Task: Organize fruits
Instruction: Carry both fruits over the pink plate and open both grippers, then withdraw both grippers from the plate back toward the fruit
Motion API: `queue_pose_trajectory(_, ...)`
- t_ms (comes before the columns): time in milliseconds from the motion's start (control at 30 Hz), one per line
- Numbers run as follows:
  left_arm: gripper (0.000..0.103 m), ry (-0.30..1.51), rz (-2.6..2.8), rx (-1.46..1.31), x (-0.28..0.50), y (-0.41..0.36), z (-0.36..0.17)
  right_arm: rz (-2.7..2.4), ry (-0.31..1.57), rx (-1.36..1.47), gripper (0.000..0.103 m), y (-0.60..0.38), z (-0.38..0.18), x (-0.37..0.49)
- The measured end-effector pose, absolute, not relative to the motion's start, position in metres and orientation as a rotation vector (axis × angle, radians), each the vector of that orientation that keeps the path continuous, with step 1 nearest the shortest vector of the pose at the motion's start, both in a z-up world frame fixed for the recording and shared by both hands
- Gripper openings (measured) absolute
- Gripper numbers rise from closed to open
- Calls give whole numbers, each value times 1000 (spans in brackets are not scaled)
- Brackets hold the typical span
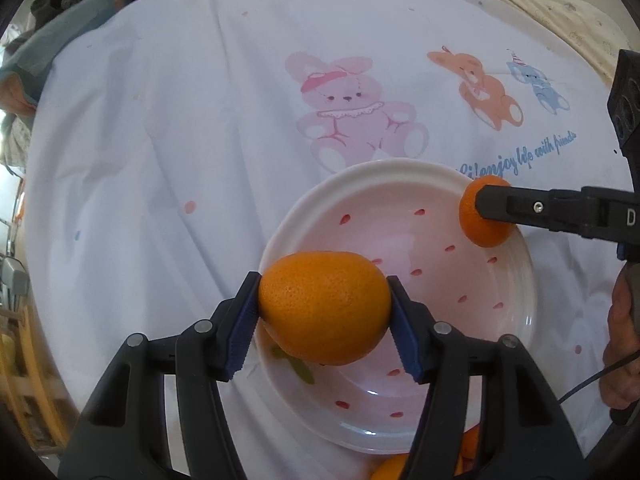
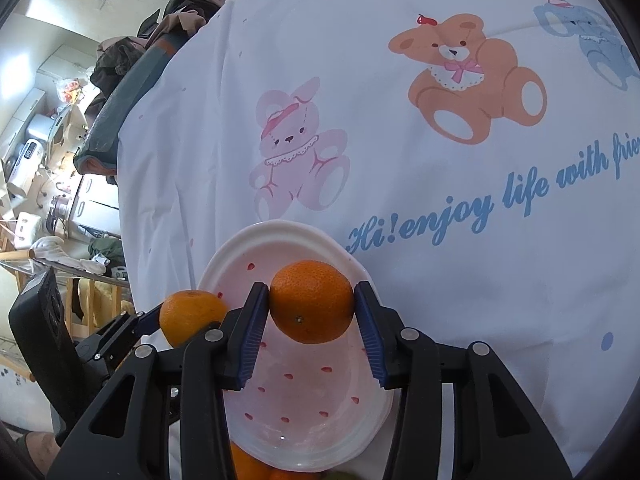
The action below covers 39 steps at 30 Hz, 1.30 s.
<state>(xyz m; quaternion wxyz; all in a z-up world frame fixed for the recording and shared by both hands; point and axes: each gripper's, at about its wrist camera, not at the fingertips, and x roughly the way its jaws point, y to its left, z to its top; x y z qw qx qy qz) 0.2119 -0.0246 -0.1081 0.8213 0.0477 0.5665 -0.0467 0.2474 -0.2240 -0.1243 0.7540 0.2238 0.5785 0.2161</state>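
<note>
Blue pads (image 1: 242, 320) of the left gripper (image 1: 324, 320) clamp an orange (image 1: 324, 306) over the bowl (image 1: 400, 176); the right gripper (image 2: 311, 320) pinches another orange (image 2: 312, 300) above it — lower each inside the rim before letting go, one at a time.

Lived-in home, teddy-print cloth (image 2: 400, 140), heaped clothes (image 2: 132, 52), cluttered kitchen counter (image 2: 36, 152)

The oranges (image 1: 324, 308) are showing dimpled, slightly shiny peel; the glossy glazed bowl (image 1: 400, 176) is glinting on the matt printed cloth (image 1: 160, 140).
</note>
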Motion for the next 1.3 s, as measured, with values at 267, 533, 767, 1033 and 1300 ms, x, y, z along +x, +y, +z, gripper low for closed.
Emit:
queue_pose_trajectory(267,86,1123,-74,170,209,-28,-100,459,1259,520,52,-227,-125,247)
queue_pose_trajectory(533,89,1080,-25,216,212,-24,-93,451,1242,529,62,-230,-121,249)
queue_pose_trajectory(767,89,1064,-12,200,212,-20,-86,450,1233,526,62,-231,-119,249)
queue_pose_trajectory(1033,89,1034,0,189,210,-19,-72,440,1192,487,62,-230,-99,241)
queue_pose_trajectory(1300,89,984,0,95,189,-10,-37,438,1130,510,69,-238,-58,215)
